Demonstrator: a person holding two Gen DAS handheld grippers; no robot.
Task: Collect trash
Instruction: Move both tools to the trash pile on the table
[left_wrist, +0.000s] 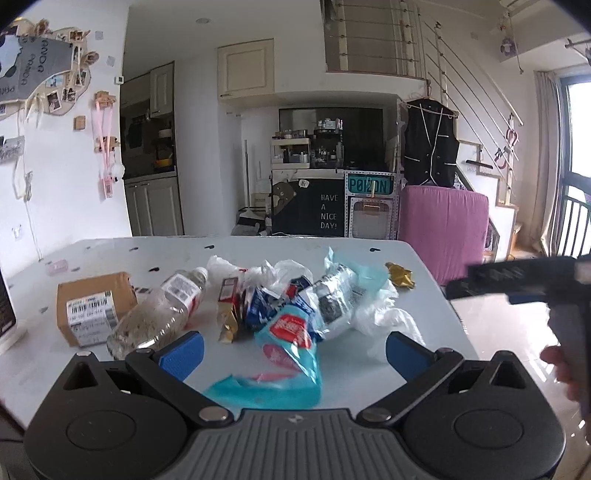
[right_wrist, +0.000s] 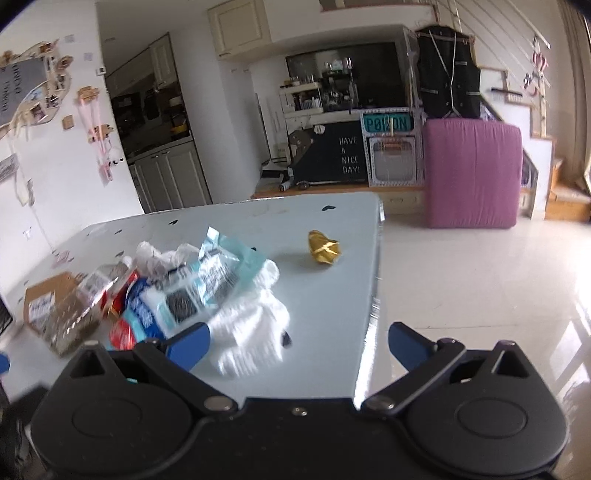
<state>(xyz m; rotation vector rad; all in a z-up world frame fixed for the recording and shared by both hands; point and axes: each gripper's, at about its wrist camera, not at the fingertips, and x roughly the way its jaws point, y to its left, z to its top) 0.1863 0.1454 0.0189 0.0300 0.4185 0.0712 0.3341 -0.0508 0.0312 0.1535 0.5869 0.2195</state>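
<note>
A pile of trash lies on the pale table (left_wrist: 110, 251): a clear plastic bottle (left_wrist: 159, 314), a cardboard box (left_wrist: 92, 306), a teal and red wrapper (left_wrist: 291, 339), blue and white packets (left_wrist: 325, 295), white crumpled plastic (left_wrist: 391, 317) and a gold wrapper (left_wrist: 400, 275). My left gripper (left_wrist: 293, 345) is open, its jaws either side of the teal wrapper, empty. My right gripper (right_wrist: 299, 341) is open and empty at the table's right front edge, near the white plastic (right_wrist: 255, 332); the gold wrapper (right_wrist: 324, 247) lies farther back. The right gripper also shows at the right of the left wrist view (left_wrist: 517, 280).
The table's right edge (right_wrist: 373, 291) drops to a glossy tiled floor (right_wrist: 480, 295). A pink covered block (right_wrist: 472, 170) and a black cabinet with white lettering (right_wrist: 332, 155) stand beyond. A dark object (left_wrist: 5, 306) stands at the table's left edge.
</note>
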